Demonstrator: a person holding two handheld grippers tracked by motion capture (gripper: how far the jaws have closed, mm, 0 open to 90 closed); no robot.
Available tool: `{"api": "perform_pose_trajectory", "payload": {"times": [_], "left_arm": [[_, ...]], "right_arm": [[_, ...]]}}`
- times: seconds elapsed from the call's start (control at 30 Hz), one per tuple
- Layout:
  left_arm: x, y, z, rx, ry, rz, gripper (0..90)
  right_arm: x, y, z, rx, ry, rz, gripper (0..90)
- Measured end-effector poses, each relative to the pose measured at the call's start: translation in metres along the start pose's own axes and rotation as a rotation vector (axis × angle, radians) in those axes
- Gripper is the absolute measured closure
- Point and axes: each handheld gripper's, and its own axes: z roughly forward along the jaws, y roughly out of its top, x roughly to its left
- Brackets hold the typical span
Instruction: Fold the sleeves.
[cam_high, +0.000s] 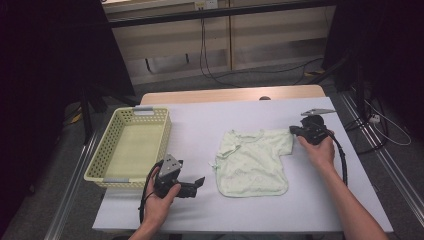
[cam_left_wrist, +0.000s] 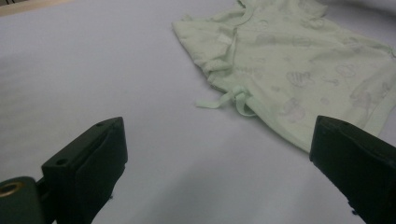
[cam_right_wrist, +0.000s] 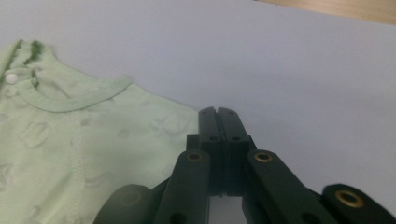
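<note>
- The pale green baby shirt lies flat on the white table, right of centre in the high view, with its neckline toward the far edge.
- The shirt's right sleeve extends toward the right gripper.
- The right gripper is held low at the sleeve edge. In the right gripper view its jaws are pressed together, tips level with the edge of the cloth. Whether fabric is pinched between them cannot be determined.
- The left gripper rests in the person's left hand near the front edge of the table, to the left of the shirt and apart from it.
- In the left gripper view the jaws stand wide apart with bare table surface between them. The shirt's tie strings lie ahead of them.
- A cream plastic basket stands on the left part of the table, just beyond the left gripper.
- The basket is well apart from the shirt.
</note>
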Motion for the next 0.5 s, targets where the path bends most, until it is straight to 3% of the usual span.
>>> {"api": "perform_pose_trajectory", "payload": {"times": [0.23,0.5], "left_arm": [[0.0,0.0,0.0,-0.003,-0.004,0.0,4.4],[0.0,0.0,0.0,-0.006,-0.009,0.003,4.4]], "right_arm": [[0.001,0.005,-0.006,-0.045,0.024,0.009,90.0],[0.011,0.009,-0.006,-0.054,0.05,-0.012,90.0]]}}
